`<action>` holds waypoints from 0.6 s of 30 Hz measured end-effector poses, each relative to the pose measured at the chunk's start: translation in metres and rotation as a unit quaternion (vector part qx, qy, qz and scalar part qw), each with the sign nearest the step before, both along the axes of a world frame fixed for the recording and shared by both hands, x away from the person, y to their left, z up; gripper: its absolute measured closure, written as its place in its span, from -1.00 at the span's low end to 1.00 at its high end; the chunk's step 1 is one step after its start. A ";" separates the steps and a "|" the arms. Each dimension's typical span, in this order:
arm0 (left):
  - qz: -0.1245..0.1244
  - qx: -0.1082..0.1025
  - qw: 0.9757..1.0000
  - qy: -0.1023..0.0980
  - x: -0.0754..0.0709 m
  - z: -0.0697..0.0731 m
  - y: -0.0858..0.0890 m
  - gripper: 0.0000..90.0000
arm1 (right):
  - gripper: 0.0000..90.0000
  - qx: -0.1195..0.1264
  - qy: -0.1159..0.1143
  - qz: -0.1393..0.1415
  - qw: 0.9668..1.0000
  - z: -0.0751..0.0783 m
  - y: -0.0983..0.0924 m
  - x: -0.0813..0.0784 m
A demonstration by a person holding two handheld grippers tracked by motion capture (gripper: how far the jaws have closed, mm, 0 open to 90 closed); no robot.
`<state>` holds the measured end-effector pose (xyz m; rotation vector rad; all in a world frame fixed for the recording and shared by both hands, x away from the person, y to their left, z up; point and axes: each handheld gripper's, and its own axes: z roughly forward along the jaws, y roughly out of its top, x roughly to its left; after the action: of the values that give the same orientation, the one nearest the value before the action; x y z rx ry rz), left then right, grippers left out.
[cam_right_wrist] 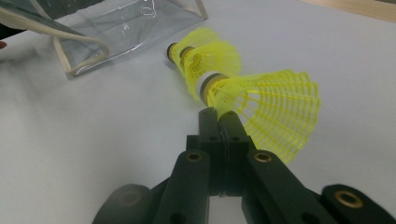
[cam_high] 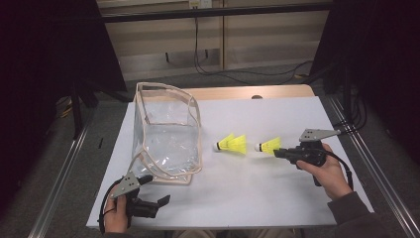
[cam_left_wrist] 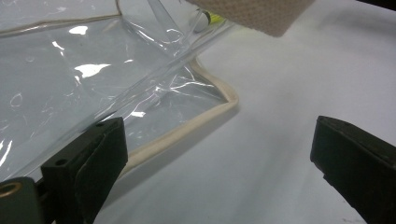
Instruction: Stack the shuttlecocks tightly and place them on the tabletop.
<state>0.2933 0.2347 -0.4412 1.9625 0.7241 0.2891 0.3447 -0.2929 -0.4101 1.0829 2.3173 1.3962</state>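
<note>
A yellow shuttlecock [cam_high: 270, 145] [cam_right_wrist: 266, 100] with a white cork is at the tips of my right gripper [cam_high: 277, 152] [cam_right_wrist: 217, 114], which is shut on the edge of its mesh skirt. Just left of it, more yellow shuttlecocks [cam_high: 232, 144] [cam_right_wrist: 205, 53], seemingly nested, lie on the white sheet. A clear plastic bag [cam_high: 168, 139] [cam_left_wrist: 93, 70] [cam_right_wrist: 116, 23] with beige trim stands open at the left. My left gripper [cam_high: 154, 190] [cam_left_wrist: 217, 135] is open beside the bag's near corner, one jaw over its plastic base and nothing between the jaws.
A white sheet [cam_high: 277, 198] covers the table, with a strip of bare wood [cam_high: 237, 92] at the far edge. Metal rails [cam_high: 369, 168] run along both sides. Cables [cam_high: 233, 72] lie on the floor beyond the table.
</note>
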 end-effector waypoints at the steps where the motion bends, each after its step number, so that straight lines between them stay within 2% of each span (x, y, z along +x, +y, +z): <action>1: 0.000 0.000 1.000 0.000 0.000 0.000 0.000 -0.92 | 0.99 0.000 0.000 0.001 1.000 0.000 0.000 0.000; 18: 0.000 0.001 1.000 -0.001 0.000 0.000 0.000 -0.92 | 0.99 -0.007 0.003 -0.006 1.000 -0.004 0.006 0.005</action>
<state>0.2935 0.2348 -0.4411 1.9646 0.7237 0.2922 0.3497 -0.2869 -0.4145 1.0967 2.3161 1.3718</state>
